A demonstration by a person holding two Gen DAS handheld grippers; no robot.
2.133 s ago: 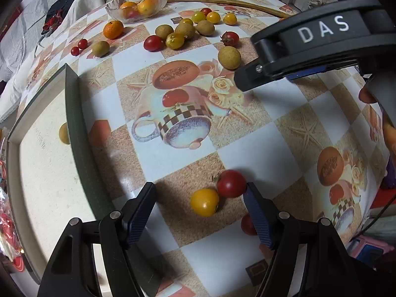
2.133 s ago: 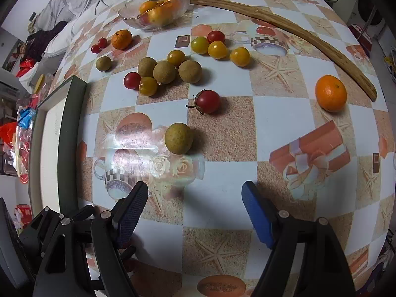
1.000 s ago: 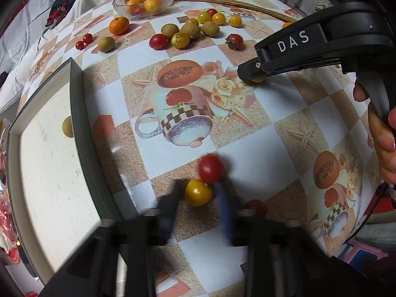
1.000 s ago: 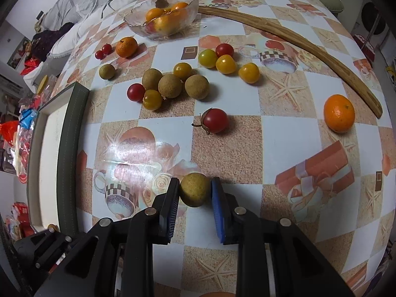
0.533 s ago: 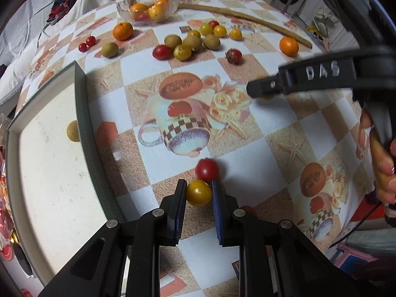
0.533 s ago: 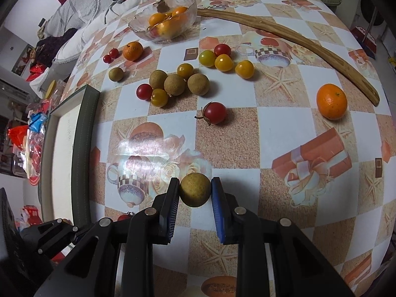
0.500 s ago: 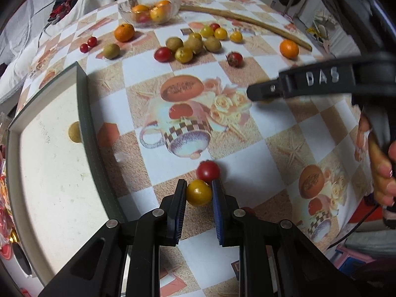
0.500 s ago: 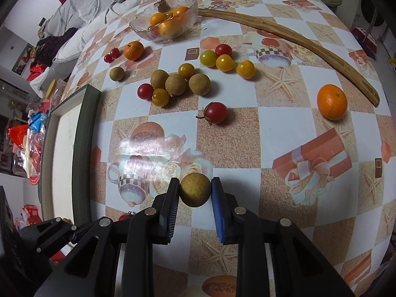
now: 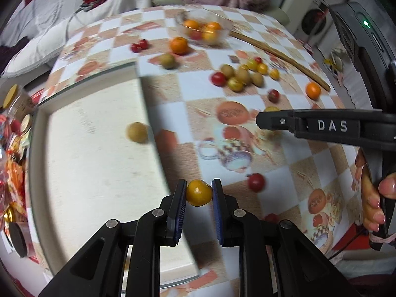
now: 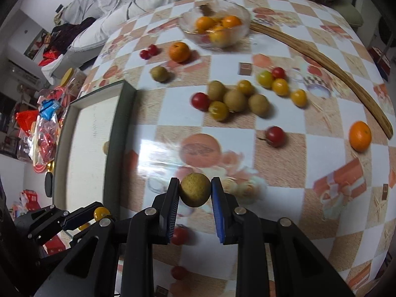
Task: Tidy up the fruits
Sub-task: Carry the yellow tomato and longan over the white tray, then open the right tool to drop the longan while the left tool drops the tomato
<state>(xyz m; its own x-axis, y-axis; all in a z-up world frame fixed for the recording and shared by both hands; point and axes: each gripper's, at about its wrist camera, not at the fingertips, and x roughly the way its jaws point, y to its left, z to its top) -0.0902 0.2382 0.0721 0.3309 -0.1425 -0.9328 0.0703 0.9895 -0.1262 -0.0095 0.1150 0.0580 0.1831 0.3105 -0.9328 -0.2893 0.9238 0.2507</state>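
Note:
My left gripper (image 9: 198,193) is shut on a yellow cherry tomato (image 9: 198,192) and holds it above the table, beside the right rim of the white tray (image 9: 94,163). One brown longan (image 9: 136,132) lies in the tray. My right gripper (image 10: 194,190) is shut on a brown longan (image 10: 194,189), lifted over the table's middle. In the right wrist view the left gripper (image 10: 99,213) with its yellow tomato shows at lower left, by the tray (image 10: 81,148).
A red tomato (image 9: 256,182) lies right of my left gripper. A cluster of longans and tomatoes (image 10: 235,100), loose oranges (image 10: 360,136), a glass bowl (image 10: 241,31) holding oranges and a curved wooden stick (image 10: 321,61) lie farther back. Snack bags (image 10: 44,128) sit left of the tray.
Both grippers have closed on their fruit, lifted it and swung left toward the tray. The red tomato stays on the table.

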